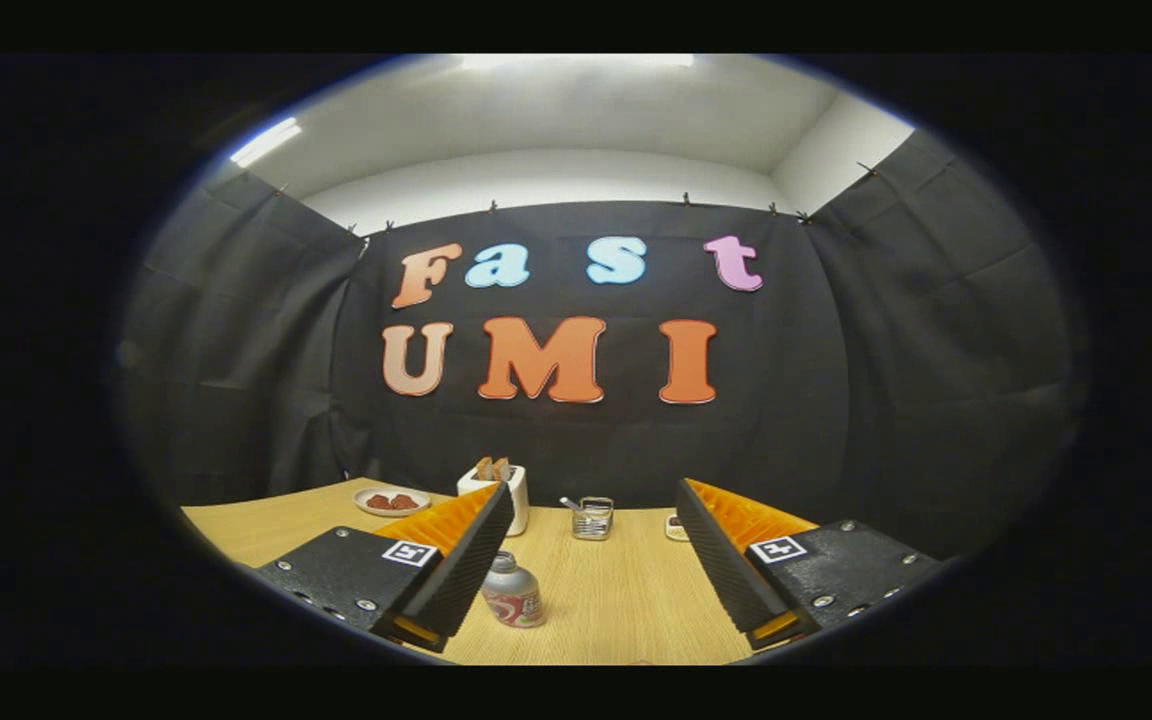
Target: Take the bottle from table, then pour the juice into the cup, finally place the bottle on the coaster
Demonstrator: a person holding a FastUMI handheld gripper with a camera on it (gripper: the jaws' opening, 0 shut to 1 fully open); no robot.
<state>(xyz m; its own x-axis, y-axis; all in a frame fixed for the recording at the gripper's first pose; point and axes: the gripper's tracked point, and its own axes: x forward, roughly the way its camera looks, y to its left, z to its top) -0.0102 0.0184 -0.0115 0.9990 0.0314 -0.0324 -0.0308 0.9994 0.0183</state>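
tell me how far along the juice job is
Nothing looks done yet. The bottle stands upright on the table, between the fingers and close to the left one, untouched. The gripper is open around it. Grasping, pouring into the cup and placing remain.

Bottle (513,592): small, silvery cap and shoulder, red-and-white label, standing upright on my bench (616,590), sitting just beside the left finger of my hand-held gripper (591,545), whose fingers are standing wide apart, touching nothing.
Cup (592,519): small, clear, something sticking out of it, sitting beyond the fingers, well apart from the bottle.
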